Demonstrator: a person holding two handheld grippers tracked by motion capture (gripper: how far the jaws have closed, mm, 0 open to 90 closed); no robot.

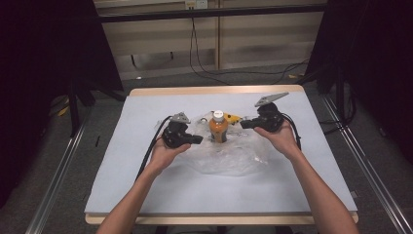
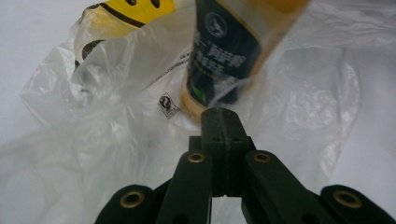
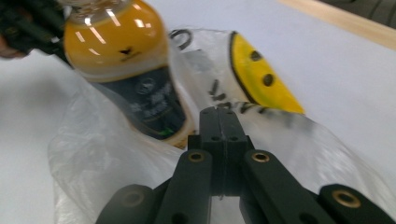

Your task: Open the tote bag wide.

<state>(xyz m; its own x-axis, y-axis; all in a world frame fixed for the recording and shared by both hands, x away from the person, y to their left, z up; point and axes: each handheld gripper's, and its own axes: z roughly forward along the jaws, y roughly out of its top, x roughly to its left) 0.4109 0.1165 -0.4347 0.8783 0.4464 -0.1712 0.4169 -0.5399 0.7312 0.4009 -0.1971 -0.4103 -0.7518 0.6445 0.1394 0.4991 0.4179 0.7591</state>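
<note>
An orange bottle (image 1: pixel 218 127) stands upright mid-table on a crumpled clear plastic bag (image 1: pixel 229 156), well clear of every table (image 1: pixel 146 195) edge. The left gripper (image 1: pixel 197 140) and right gripper (image 1: pixel 244 124) flank it closely, jaws pressed together; each may be nipping bag film, though I can't quite tell. Bare cloth lies open all around.

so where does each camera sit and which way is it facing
High view: above the person's side, looking forward and down on the table; both forearms, left gripper and right gripper flank the bottle on the plastic bag.
Left gripper view: rides the left gripper, jaws shut, facing the bottle's base.
Right gripper view: rides the right gripper, jaws shut, facing the bottle.
Shared: bottle, bag, yellow smiley print.
</note>
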